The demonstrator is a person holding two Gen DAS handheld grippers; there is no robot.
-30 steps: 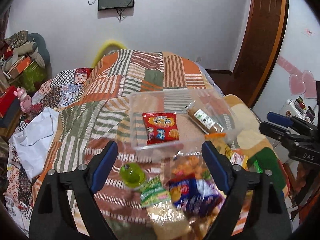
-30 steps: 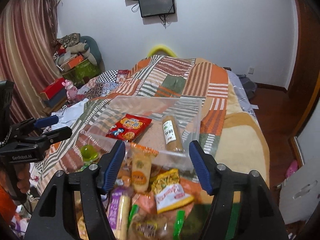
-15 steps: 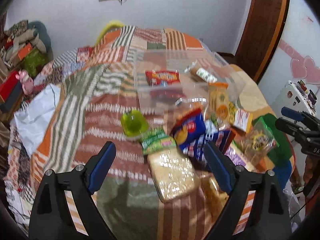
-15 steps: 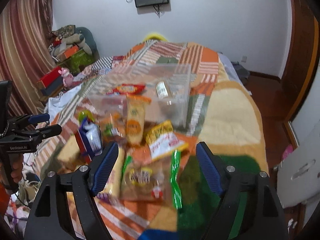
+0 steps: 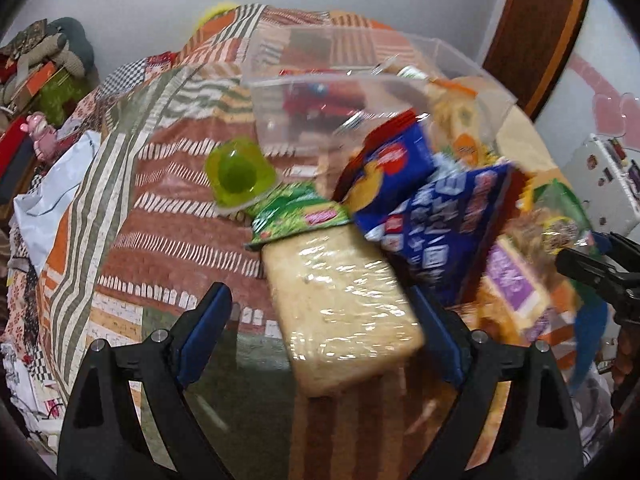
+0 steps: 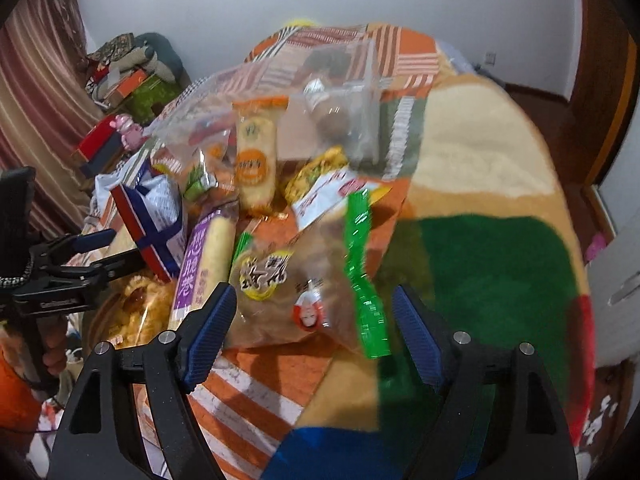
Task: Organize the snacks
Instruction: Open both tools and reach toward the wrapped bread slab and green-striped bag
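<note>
Landmark: clear bin [image 5: 352, 92], on the patchwork blanket [image 5: 160, 184].

- Left gripper [image 5: 320, 336]: jaws wide apart, holding nothing. Pale wrapped loaf [image 5: 340, 304] lying between the fingers, its near end level with the blue pads, closer to the right pad; contact unclear.
- Right gripper [image 6: 314, 336]: jaws wide apart, empty. Brown bag with round label [image 6: 288, 292] and green strip packet [image 6: 364, 268] just beyond the tips, between the two fingers.
- Inside the bin: red packet [image 5: 320, 100] and a brown cylinder [image 6: 328, 116].
- Leaning against the bin's near wall: orange-topped yellow packet [image 6: 256, 160].
- In front of the bin, nearest first: green jelly cup [image 5: 238, 172], green sachet [image 5: 300, 216] touching the cup and overlapped by the loaf, blue bag [image 5: 392, 168], larger blue-and-white bag [image 5: 448, 232].
- Further from the bin, toward the right gripper: purple-labelled roll [image 6: 204, 256], red-and-white pouch [image 6: 332, 196].
- Much of the pile blurred; print unreadable.
</note>
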